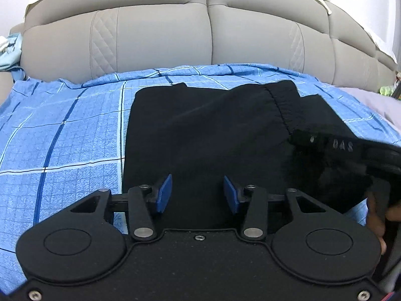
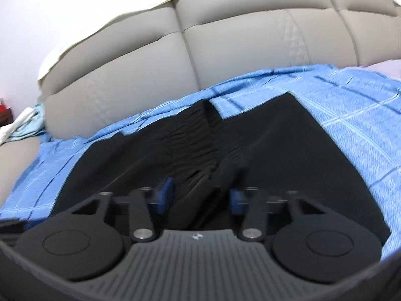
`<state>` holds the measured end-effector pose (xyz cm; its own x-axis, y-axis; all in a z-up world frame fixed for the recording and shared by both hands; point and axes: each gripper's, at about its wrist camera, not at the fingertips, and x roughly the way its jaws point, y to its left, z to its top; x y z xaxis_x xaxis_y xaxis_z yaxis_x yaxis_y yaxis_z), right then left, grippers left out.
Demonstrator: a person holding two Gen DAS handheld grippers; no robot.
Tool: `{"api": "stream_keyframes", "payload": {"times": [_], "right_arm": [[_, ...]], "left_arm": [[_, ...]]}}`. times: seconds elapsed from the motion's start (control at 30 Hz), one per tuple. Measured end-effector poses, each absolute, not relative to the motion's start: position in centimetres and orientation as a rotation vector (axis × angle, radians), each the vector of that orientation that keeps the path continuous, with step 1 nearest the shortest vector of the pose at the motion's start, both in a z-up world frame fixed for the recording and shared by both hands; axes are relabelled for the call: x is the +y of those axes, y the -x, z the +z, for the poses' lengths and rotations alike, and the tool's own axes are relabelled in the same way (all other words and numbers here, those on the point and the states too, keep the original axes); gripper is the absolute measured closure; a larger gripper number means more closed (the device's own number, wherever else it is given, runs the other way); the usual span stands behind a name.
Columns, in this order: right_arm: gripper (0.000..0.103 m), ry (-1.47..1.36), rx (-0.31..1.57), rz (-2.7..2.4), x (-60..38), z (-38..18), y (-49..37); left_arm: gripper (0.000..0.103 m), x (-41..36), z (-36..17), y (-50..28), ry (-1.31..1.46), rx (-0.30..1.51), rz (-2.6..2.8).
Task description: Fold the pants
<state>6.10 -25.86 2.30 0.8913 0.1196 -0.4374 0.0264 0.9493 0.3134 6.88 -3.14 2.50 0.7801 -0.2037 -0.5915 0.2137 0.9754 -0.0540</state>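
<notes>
A beige padded headboard backs my bed's blue checked sheet. Black pants lie flat ahead, their length running away from both my left tongs and right tongs, which gape apart, gripping nothing.

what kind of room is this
Most likely a bedroom. Black pants lie spread on a blue checked bedsheet, and right behind it stands a tall padded grey headboard. Both tongs, left and right, are open over the pants.
</notes>
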Motion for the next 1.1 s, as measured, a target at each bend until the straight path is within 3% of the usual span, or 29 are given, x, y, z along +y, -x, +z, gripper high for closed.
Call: {"api": "stream_keyframes", "payload": {"times": [0.03,0.13,0.63,0.7,0.77,0.83,0.97,1.1], "right_arm": [[0.075,-0.341,0.449,0.041,-26.2,2.6,-6.2],[0.078,-0.272,0.348,-0.044,-26.4,3.9,-4.5],[0.071,-0.006,0.341,-0.362,-27.2,2.4,-0.9],[0.064,-0.018,0.405,-0.385,-27.8,2.1,-1.8],[0.034,-0.039,0.430,-0.405,-28.4,2.4,-1.8],[0.018,-0.029,0.372,-0.430,-28.9,3.8,-1.3],[0.003,0.044,0.327,-0.354,-30.4,6.9,-2.8],[0.000,0.062,0.449,-0.200,-32.2,7.6,-8.3]], "left_arm": [[0.062,-3.1,2.9,-6.9,-0.003,0.636,-0.230],[0.062,-3.2,3.8,-6.6,0.018,0.609,-0.251],[0.063,-5.3,2.6,-5.4,-0.045,0.677,-0.369],[0.060,-5.2,3.2,-5.3,-0.051,0.688,-0.375],[0.052,-4.4,4.5,-6.0,-0.008,0.680,-0.404],[0.042,-3.2,6.0,-7.3,0.043,0.640,-0.414],[0.036,-1.9,8.0,-11.8,0.048,0.590,-0.352],[0.036,-2.0,6.9,-16.6,0.056,0.663,-0.282]]}}
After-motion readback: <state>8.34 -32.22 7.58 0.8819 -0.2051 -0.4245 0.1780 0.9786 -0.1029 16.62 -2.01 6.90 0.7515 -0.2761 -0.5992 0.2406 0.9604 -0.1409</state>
